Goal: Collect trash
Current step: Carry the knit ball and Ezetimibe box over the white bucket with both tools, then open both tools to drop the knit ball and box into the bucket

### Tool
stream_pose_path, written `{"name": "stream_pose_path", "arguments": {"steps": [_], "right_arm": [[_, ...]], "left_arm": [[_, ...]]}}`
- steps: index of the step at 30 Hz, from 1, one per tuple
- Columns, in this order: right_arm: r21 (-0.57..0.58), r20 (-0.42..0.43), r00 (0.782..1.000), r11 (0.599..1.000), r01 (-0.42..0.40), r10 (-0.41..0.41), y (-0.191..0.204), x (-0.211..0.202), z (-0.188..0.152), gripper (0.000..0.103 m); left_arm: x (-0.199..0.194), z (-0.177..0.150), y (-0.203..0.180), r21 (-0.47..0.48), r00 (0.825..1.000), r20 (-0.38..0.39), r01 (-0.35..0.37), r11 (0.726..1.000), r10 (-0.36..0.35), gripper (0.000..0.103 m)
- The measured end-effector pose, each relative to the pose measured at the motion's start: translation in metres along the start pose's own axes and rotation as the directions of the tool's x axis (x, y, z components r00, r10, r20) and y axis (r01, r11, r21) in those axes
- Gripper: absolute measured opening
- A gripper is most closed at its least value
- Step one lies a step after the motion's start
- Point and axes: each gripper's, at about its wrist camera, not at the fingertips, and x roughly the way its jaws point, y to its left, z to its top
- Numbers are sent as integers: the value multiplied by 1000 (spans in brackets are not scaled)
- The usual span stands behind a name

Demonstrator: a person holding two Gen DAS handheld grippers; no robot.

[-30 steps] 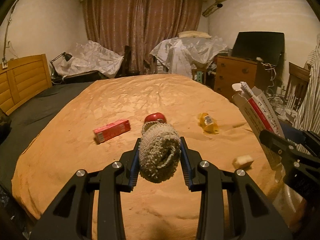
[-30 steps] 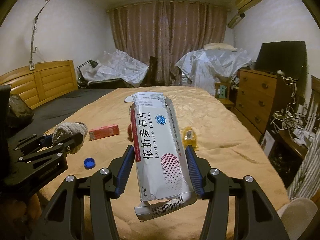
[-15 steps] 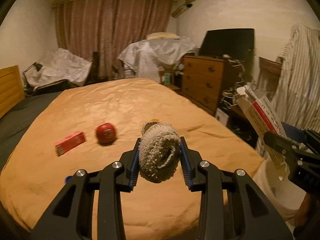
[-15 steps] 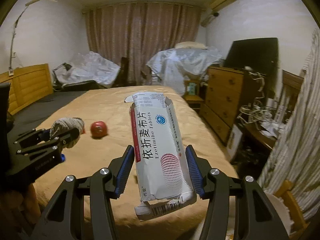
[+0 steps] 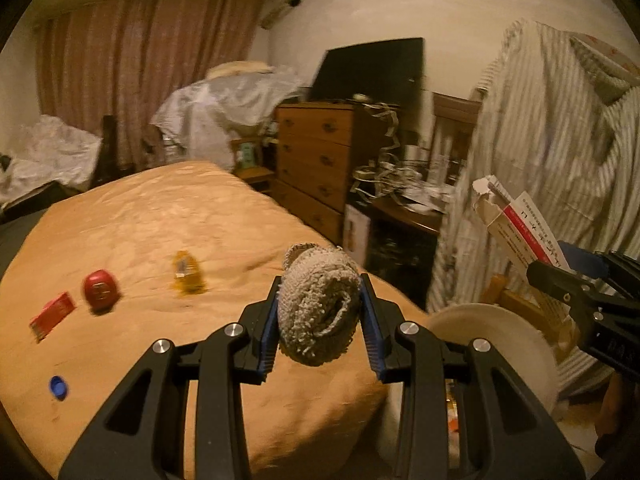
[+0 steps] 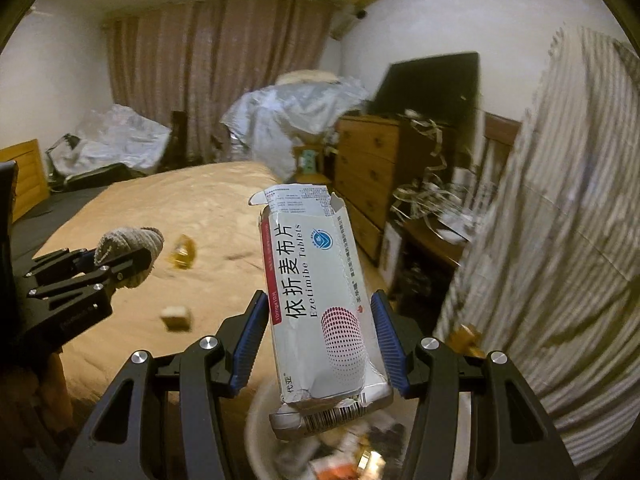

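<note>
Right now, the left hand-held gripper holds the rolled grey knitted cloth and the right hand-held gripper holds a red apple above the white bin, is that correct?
Not quite: the right hand-held gripper holds a torn white cardboard tablet box, not an apple, as the right wrist view shows. The round red object lies on the orange bedspread. The left hand-held gripper does hold the rolled grey knitted cloth.

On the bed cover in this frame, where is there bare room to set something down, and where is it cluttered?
Free: the far half of the orange bed cover, beyond the yellow wrapper, and the near stretch between the blue cap and the left gripper. Crowded: the strip with the red box, red ball and wrapper.
</note>
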Motion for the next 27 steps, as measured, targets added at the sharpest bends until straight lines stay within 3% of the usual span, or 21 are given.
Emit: {"name": "stream_pose_path", "arguments": {"steps": [7,10,16,19,27], "right_arm": [[30,-141,989,998,51,-47,-76,16,-18,54],[34,-208,977,998,48,-40,-86,30,-25,54],[78,-371,928,997,6,23,-112,72,-48,54],[104,-421,905,995,-12,55,-121,89,-60,54],[142,-434,898,990,-17,78,-113,96,-72,55]], "left_arm": [[29,-3,-55,47,988,-80,135,990,-131,34],[45,-8,-75,65,976,-132,185,981,-175,35],[75,-27,-98,59,924,-249,313,948,-289,34],[85,-39,-105,67,900,-298,352,933,-318,34],[99,-55,-119,103,888,-347,355,929,-301,37]]}}
